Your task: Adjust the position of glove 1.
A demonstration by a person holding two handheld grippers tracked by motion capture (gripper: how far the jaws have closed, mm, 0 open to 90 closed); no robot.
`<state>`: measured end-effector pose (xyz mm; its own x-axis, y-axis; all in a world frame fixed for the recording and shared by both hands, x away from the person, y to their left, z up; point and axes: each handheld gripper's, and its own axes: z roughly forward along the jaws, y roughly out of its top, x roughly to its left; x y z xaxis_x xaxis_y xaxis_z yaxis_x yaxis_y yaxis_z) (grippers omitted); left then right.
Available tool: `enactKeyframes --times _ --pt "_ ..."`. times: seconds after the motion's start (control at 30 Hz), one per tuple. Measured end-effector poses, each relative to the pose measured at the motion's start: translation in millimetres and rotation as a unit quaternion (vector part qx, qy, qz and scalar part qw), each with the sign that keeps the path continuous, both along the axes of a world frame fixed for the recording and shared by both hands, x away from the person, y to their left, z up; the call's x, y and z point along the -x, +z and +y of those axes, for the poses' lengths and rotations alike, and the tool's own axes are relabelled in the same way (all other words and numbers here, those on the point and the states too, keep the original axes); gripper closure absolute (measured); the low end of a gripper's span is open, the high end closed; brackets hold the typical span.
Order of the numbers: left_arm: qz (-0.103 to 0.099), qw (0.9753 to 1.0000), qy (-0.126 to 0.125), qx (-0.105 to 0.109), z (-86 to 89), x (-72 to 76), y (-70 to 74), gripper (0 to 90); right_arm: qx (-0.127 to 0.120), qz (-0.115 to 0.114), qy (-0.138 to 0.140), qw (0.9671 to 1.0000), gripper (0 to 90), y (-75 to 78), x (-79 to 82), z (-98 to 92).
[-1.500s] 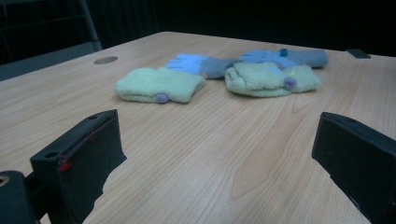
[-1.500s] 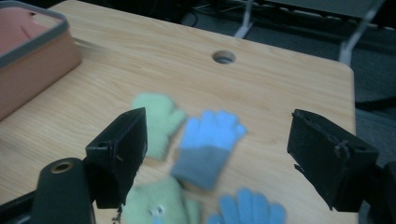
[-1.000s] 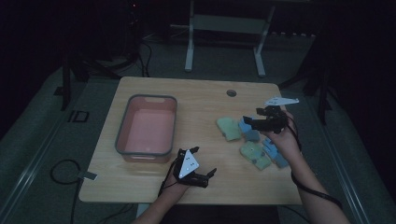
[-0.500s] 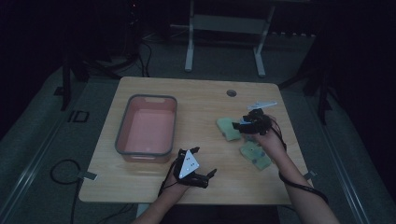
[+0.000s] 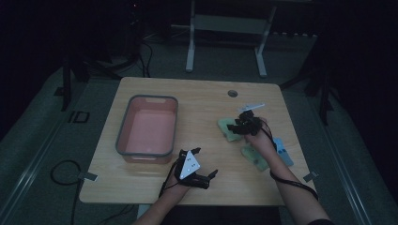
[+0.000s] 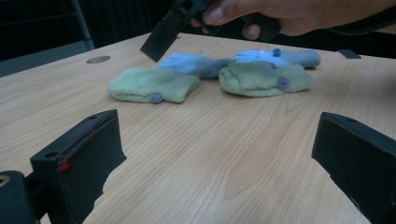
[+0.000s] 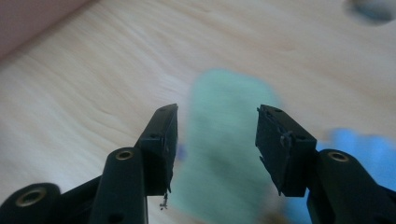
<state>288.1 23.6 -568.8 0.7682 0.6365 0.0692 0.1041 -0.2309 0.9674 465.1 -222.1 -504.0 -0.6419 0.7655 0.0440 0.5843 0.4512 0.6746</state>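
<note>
Right hand-held gripper (image 7: 215,140), jaws apart, hovers over the folded pale-green fabric sock (image 5: 228,129) near the worktop's (image 5: 202,101) right edge; closing off-centre could pinch one layer and unfold it.

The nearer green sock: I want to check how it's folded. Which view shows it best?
The left gripper view: the green sock lies sharp and whole, folded flat. The right gripper view blurs it between the open right gripper. The high view shows it small and dim.
</note>
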Motion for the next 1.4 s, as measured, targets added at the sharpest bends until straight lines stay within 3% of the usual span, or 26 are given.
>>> enactKeyframes --times 0.07,0.1,0.13,0.17,0.2,0.23,0.27,0.3,0.33,0.4,0.47,0.63,0.77,0.8,0.87,0.9,0.93,0.97,1.03,1.07,1.13,1.2,1.27,1.3,1.37,1.4 --pt "0.002 1.0000 0.000 0.001 0.4 -0.2 0.1 2.1 0.028 -0.011 0.000 0.9995 53.1 -2.9 -3.4 4.4" --pt "0.004 1.0000 -0.001 0.002 0.5 -0.5 0.1 2.1 0.009 0.010 -0.001 0.9999 54.3 -4.0 -6.7 4.4" --pt "0.005 1.0000 -0.002 0.003 0.6 -0.7 0.1 2.1 0.010 0.010 0.007 0.9999 56.0 -4.9 -9.1 6.4" --pt "0.005 1.0000 -0.001 0.005 0.8 -0.7 0.1 2.1 0.030 -0.012 0.005 0.9995 58.7 -5.8 -8.7 8.0" --pt "0.005 1.0000 -0.001 0.005 0.9 -0.8 0.1 2.1 0.020 0.001 0.000 0.9998 58.5 -8.3 -11.9 8.1" --pt "0.005 1.0000 -0.003 0.004 0.8 -0.8 0.1 2.1 0.006 0.030 0.009 0.9995 58.6 -10.9 -16.2 8.2" --pt "0.004 1.0000 -0.002 0.004 0.8 -0.6 0.1 2.1 0.034 0.003 0.006 0.9994 61.7 -13.2 -15.5 10.3" --pt "0.004 1.0000 -0.003 0.004 0.7 -0.7 0.1 2.1 0.044 0.005 0.005 0.9990 60.9 -17.3 -17.7 10.6" --pt "0.005 1.0000 -0.002 0.004 0.7 -0.7 0.1 2.0 0.029 0.046 0.008 0.9985 62.3 -22.5 -22.3 10.1" --pt "0.004 1.0000 0.000 0.004 0.8 -0.3 0.0 2.1 0.091 0.004 0.005 0.9958 69.6 -32.2 -20.3 13.6" --pt "0.002 1.0000 -0.001 0.003 0.6 -0.2 0.1 2.1 0.070 0.012 0.000 0.9975 73.5 -33.5 -21.5 11.8" --pt "0.004 1.0000 0.001 0.004 0.7 -0.3 0.0 2.1 0.076 -0.013 -0.009 0.9970 80.8 -36.8 -17.4 15.8" --pt "0.000 1.0000 -0.002 0.001 0.2 0.5 0.0 2.1 0.050 0.005 -0.039 0.9980 86.0 -36.2 -18.2 16.9" --pt "0.001 1.0000 -0.003 0.003 0.5 0.6 -0.1 2.1 0.056 -0.001 -0.041 0.9976 86.5 -33.8 -17.3 18.0" --pt "0.002 1.0000 -0.001 0.005 0.7 0.2 -0.1 2.1 0.046 0.012 -0.054 0.9974 87.5 -29.0 -14.1 20.6" --pt "0.002 1.0000 -0.002 0.006 0.9 0.2 -0.1 2.1 0.049 -0.008 -0.062 0.9968 87.5 -24.5 -9.9 22.2" --pt "0.002 1.0000 -0.002 0.006 0.9 0.2 -0.1 2.1 0.049 -0.008 -0.062 0.9968 87.5 -24.5 -9.9 22.2" --pt "0.003 1.0000 0.000 0.005 1.0 0.2 -0.1 2.1 0.044 0.005 -0.066 0.9968 87.6 -20.5 -8.2 23.4" --pt "0.003 1.0000 0.000 0.006 1.2 0.2 -0.1 2.1 0.042 -0.014 -0.074 0.9963 87.7 -5.6 1.3 27.0" --pt "0.003 1.0000 0.000 0.006 1.2 0.1 -0.2 2.1 0.009 -0.012 -0.087 0.9961 87.7 10.2 8.8 26.6" --pt "0.002 1.0000 0.000 0.006 1.1 0.1 -0.1 2.1 0.014 -0.018 -0.088 0.9959 87.7 13.7 10.8 27.4" --pt "0.003 1.0000 -0.001 0.004 1.3 0.0 0.0 2.1 0.010 -0.027 -0.086 0.9959 87.7 28.3 19.7 30.0" --pt "0.004 1.0000 0.000 0.008 1.3 0.0 -0.2 2.1 0.025 -0.046 -0.085 0.9950 87.7 40.2 29.3 33.5" --pt "0.004 1.0000 -0.001 0.007 1.5 -0.1 -0.1 2.1 0.009 -0.039 -0.088 0.9953 87.7 45.2 33.3 32.6" --pt "0.003 1.0000 0.000 0.007 1.4 0.1 -0.2 2.1 0.014 -0.046 -0.090 0.9948 87.8 52.6 42.1 33.0" --pt "0.002 1.0000 -0.001 0.007 1.3 0.3 -0.2 2.1 0.003 -0.040 -0.093 0.9949 87.8 55.5 46.7 32.5"
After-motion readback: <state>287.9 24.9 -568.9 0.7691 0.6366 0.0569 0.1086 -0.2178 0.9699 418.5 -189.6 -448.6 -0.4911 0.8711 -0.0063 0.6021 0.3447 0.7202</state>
